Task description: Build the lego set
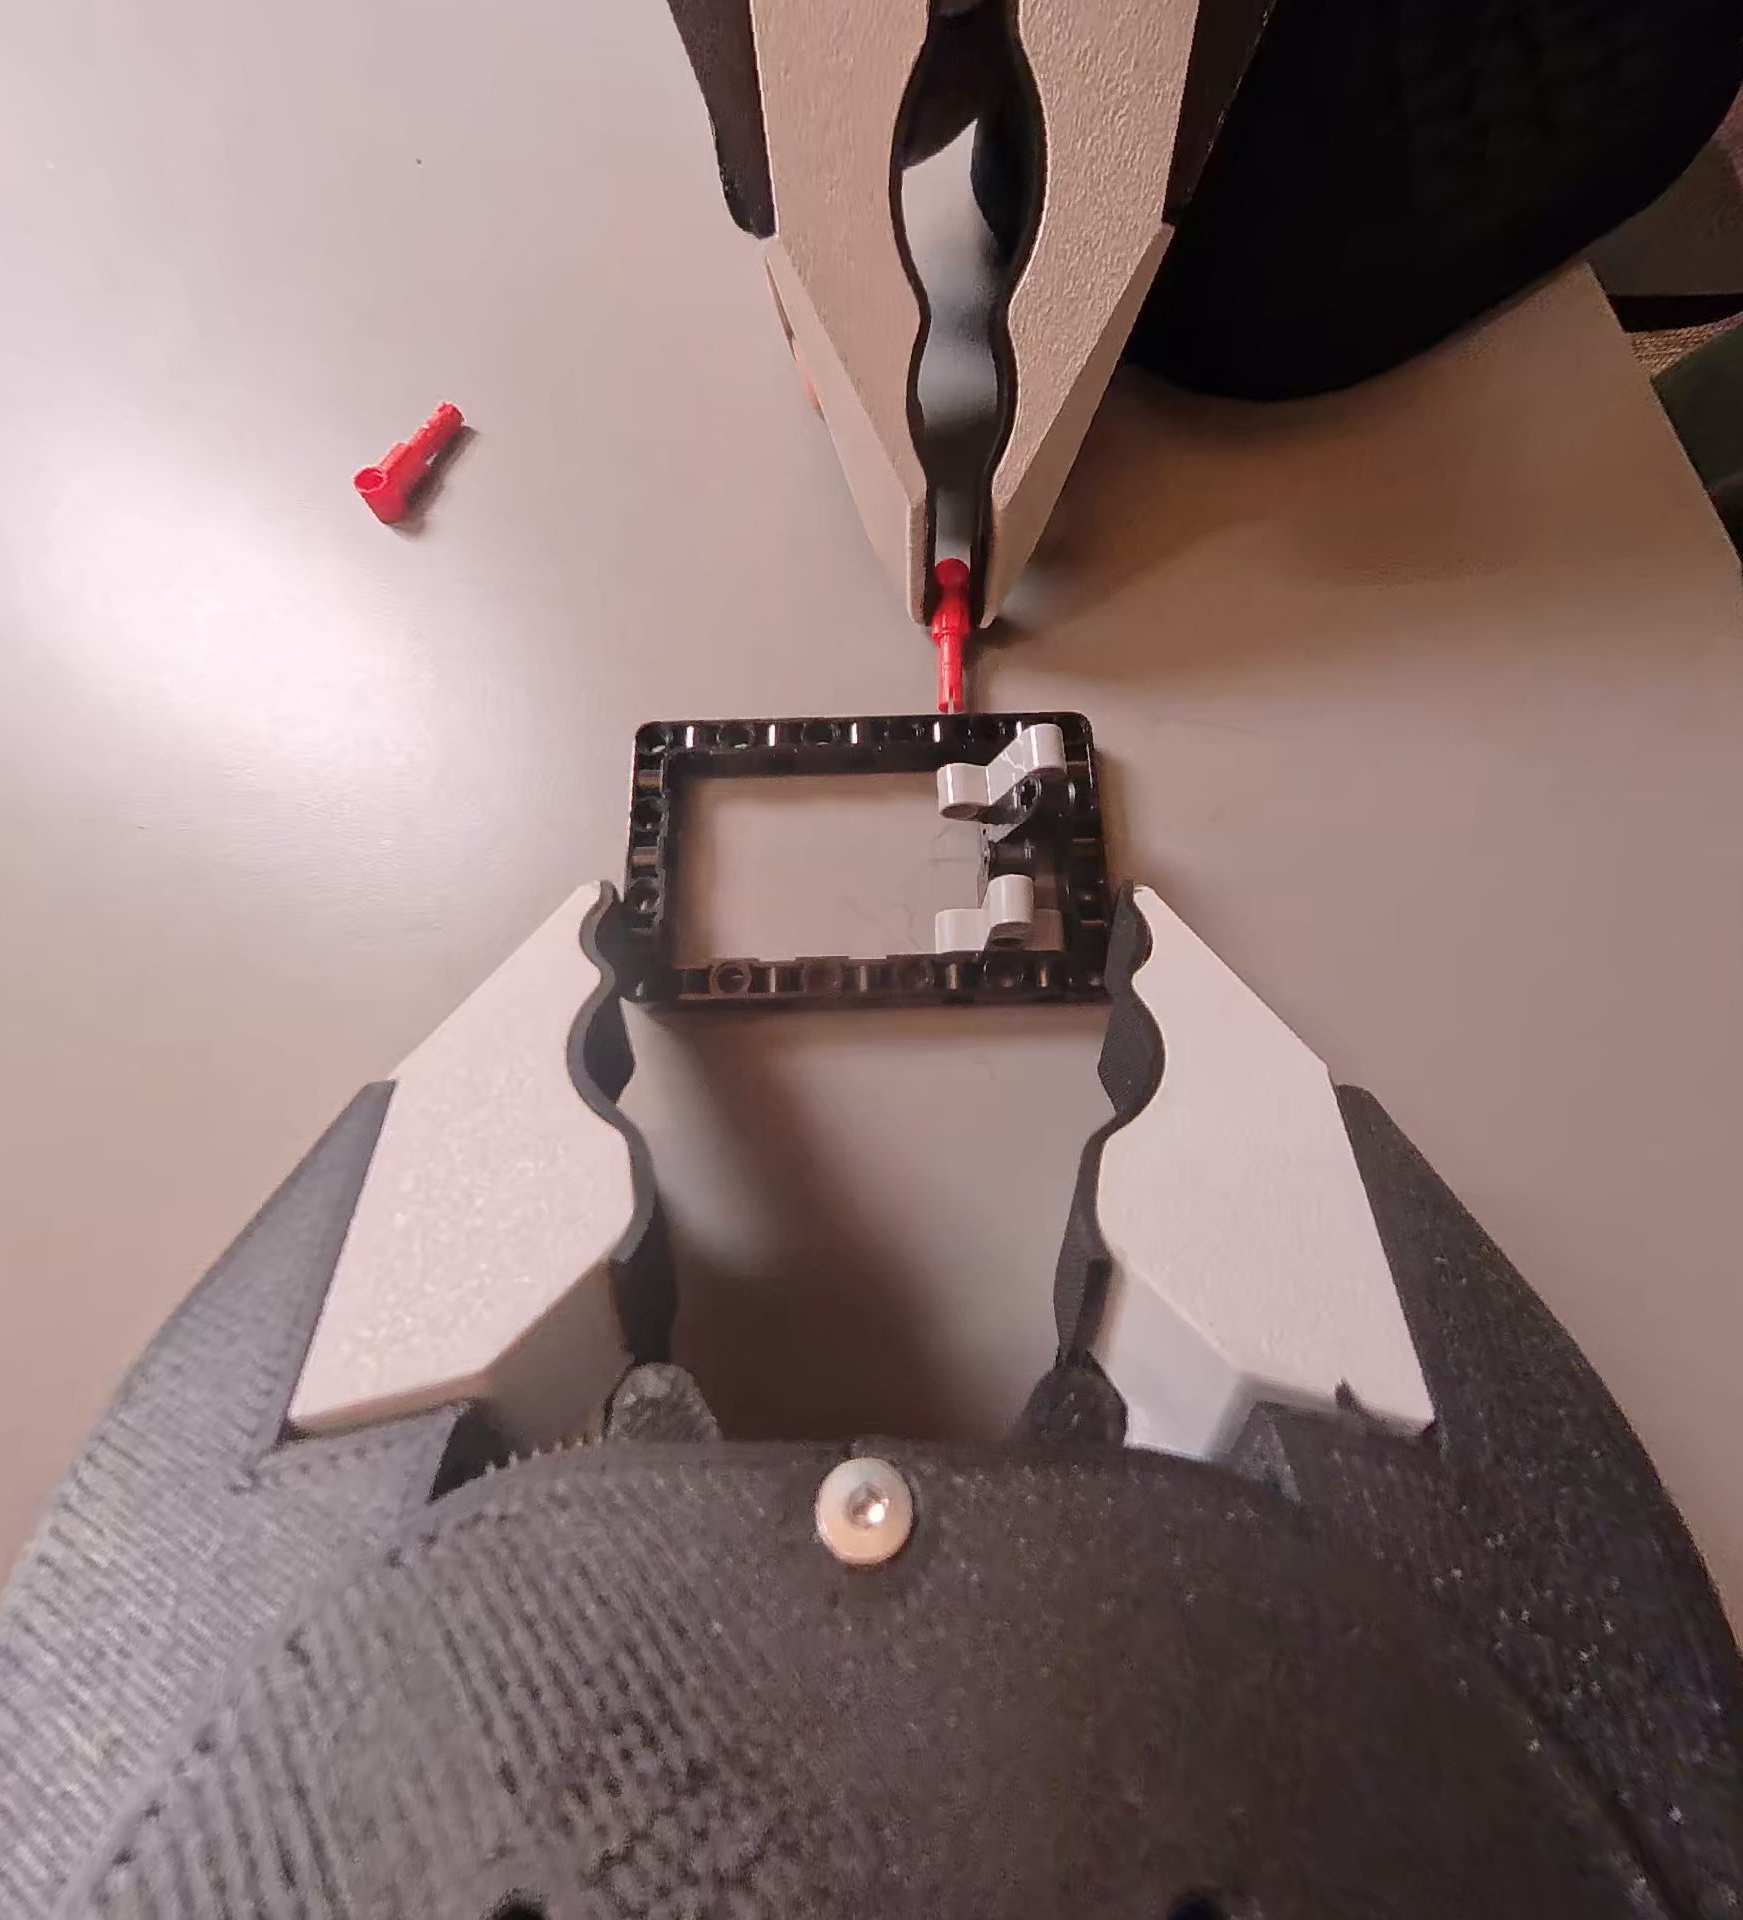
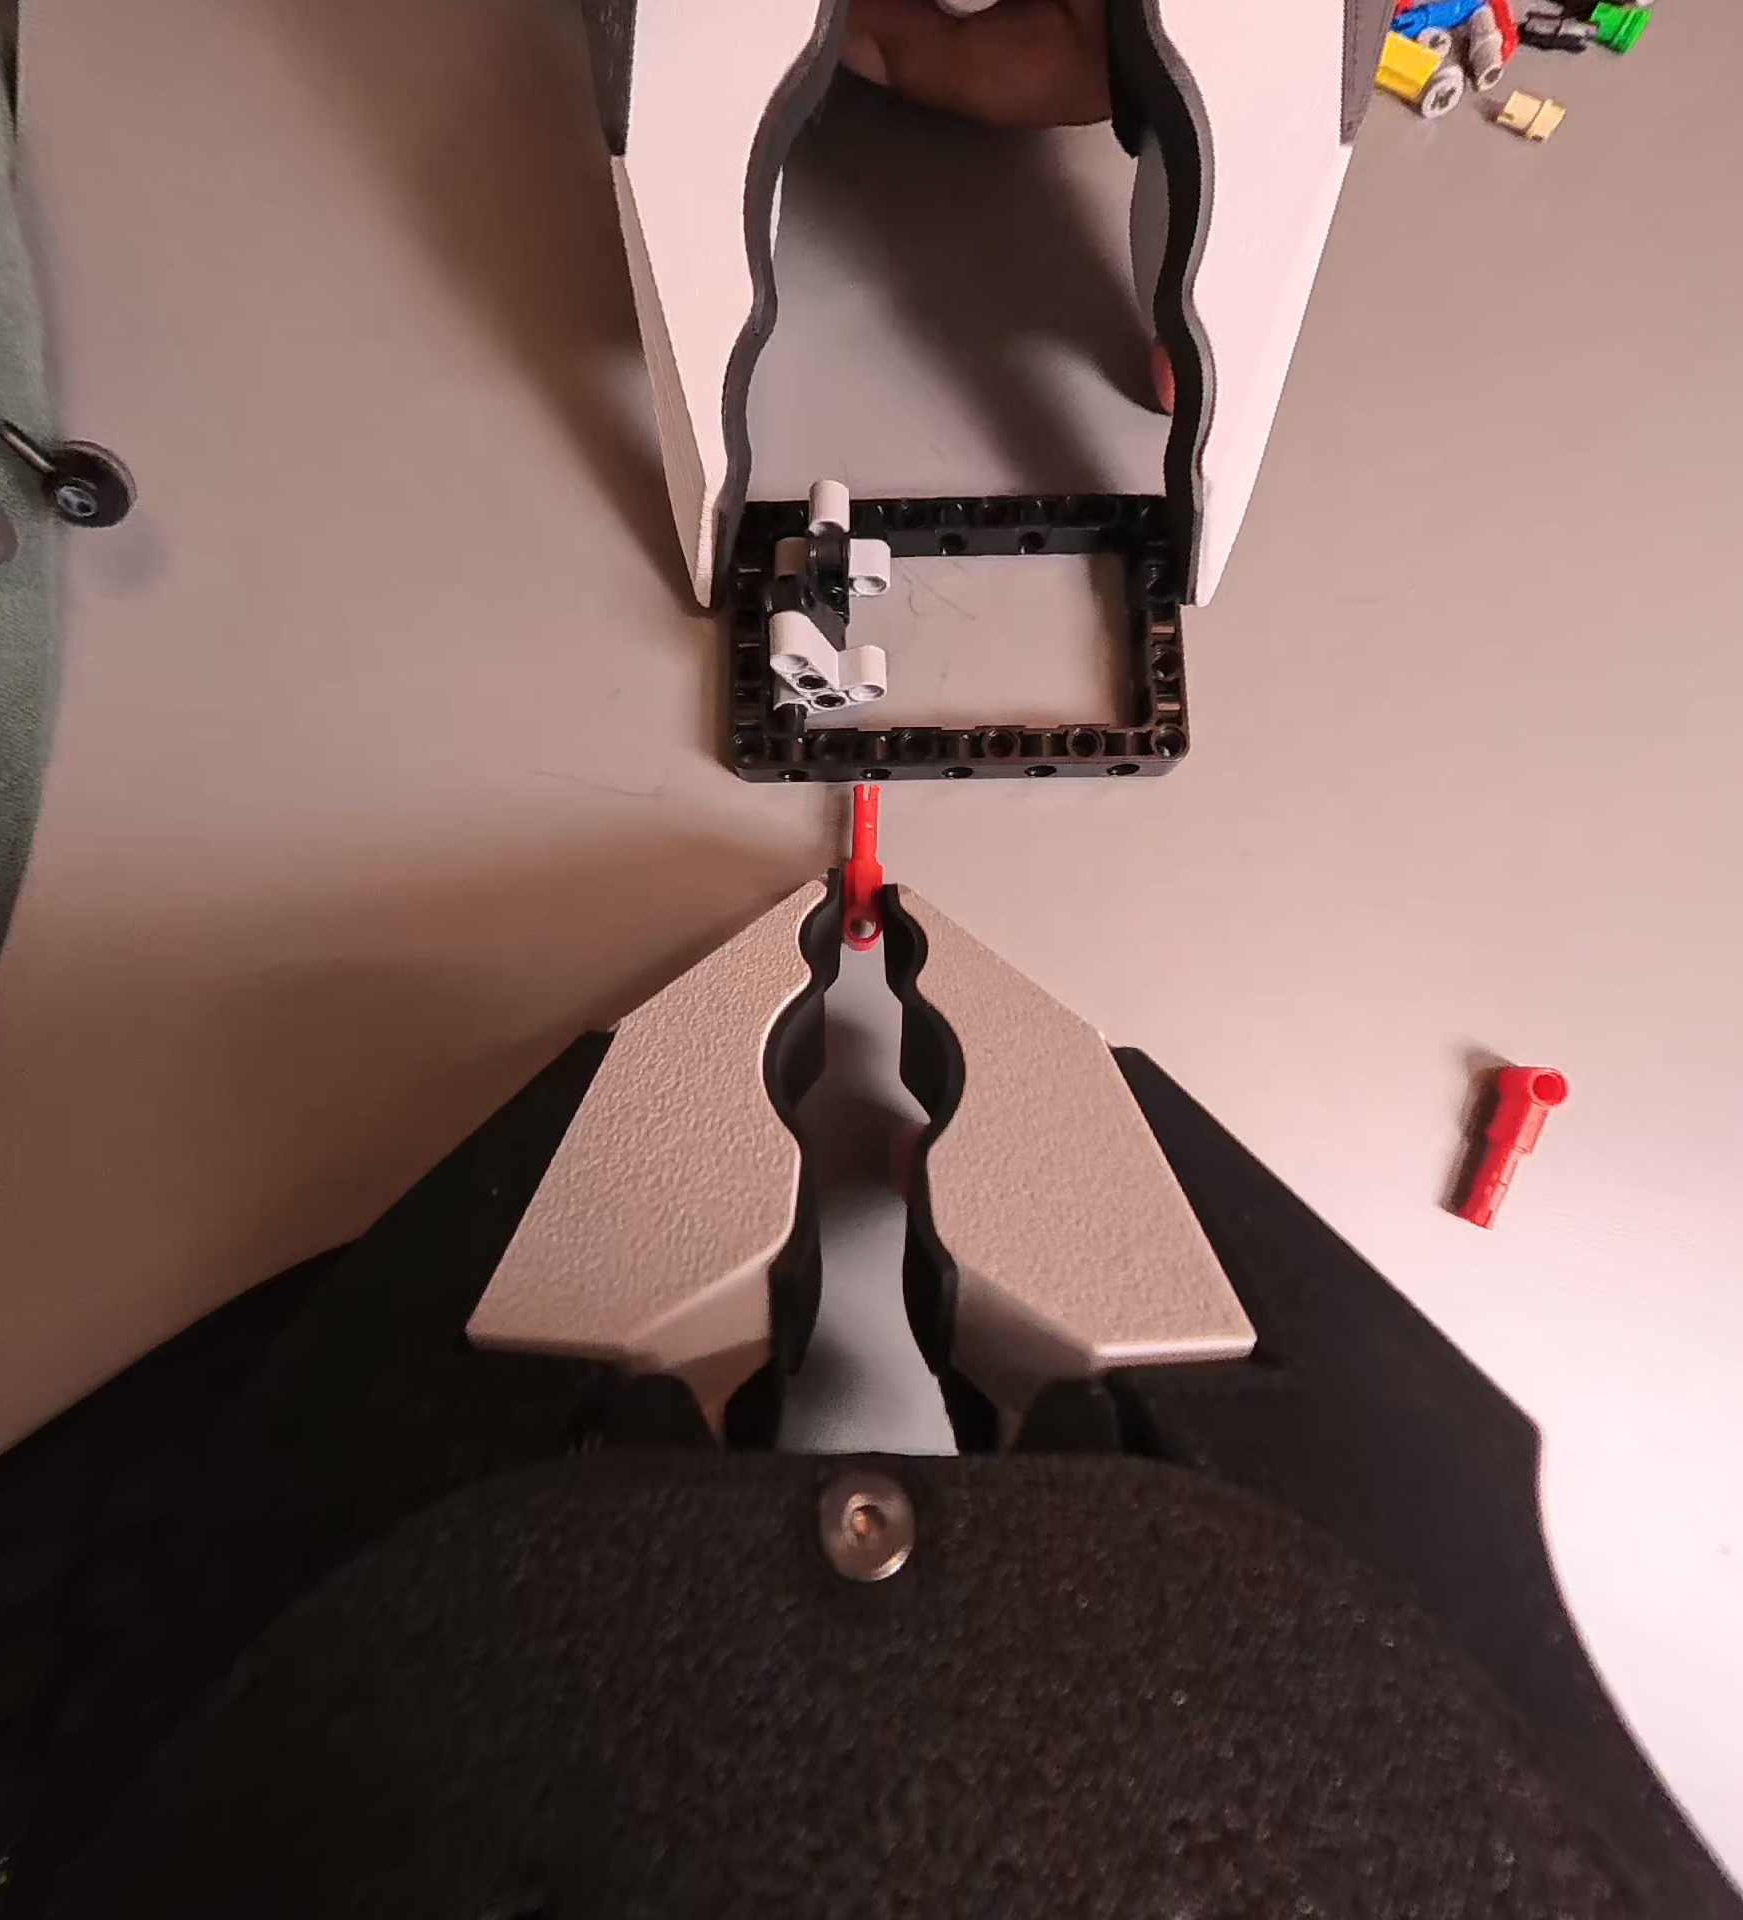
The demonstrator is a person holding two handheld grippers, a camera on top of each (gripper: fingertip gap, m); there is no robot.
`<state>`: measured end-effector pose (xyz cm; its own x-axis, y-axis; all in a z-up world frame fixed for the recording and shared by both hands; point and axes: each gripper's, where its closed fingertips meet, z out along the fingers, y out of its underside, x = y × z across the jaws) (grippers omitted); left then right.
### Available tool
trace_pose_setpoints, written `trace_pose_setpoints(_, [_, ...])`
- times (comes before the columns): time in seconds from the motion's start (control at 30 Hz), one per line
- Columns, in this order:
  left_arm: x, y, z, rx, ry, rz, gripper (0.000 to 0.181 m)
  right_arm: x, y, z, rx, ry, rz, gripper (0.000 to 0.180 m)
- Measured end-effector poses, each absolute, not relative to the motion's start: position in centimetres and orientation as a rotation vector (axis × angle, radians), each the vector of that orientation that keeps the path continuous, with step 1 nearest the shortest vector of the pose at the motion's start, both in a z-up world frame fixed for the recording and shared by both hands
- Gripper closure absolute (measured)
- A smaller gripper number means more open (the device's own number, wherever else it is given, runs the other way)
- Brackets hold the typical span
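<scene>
The heap of small coloured plastic bricks (image 2: 1501,47) on the beige worktop (image 2: 1469,520) is cut by the right wrist view's top edge. The red plastic pin's (image 2: 859,883) rear end sits hidden between the right tool's (image 2: 859,902) black pads (image 2: 815,935).

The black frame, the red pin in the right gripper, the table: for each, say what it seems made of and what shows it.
Black frame: apparently moulded hard plastic, glossy; highlights ring its holes.
Red pin: likely the same plastic, smooth, sharp-edged.
Table: probably laminate, satin; broad soft glare, no grain.
</scene>
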<state>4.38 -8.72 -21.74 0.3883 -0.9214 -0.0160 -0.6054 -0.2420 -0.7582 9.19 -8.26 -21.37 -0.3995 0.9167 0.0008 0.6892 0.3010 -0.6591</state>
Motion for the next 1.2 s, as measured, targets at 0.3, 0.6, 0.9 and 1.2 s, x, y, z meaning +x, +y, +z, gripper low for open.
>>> trace_pose_setpoints(0.3, [4.5,-8.9,-21.8,-1.96,1.308,-0.586,0.089,8.9,-8.4,-21.5,-1.466,-2.208,0.813,0.175])
trace_pose_setpoints(0.6, [4.5,-9.0,-21.7,-1.948,1.315,-0.582,0.089,8.9,-8.5,-21.6,-1.487,-2.213,0.806,0.175])
trace_pose_setpoints(0.9, [4.5,-9.0,-21.8,-1.956,1.314,-0.59,0.088,8.9,-8.6,-21.6,-1.487,-2.222,0.8,0.175])
trace_pose_setpoints(1.2, [4.1,-8.7,-21.7,-1.948,1.298,-0.553,0.079,9.4,-7.4,-21.4,-1.486,-2.224,0.735,0.175])
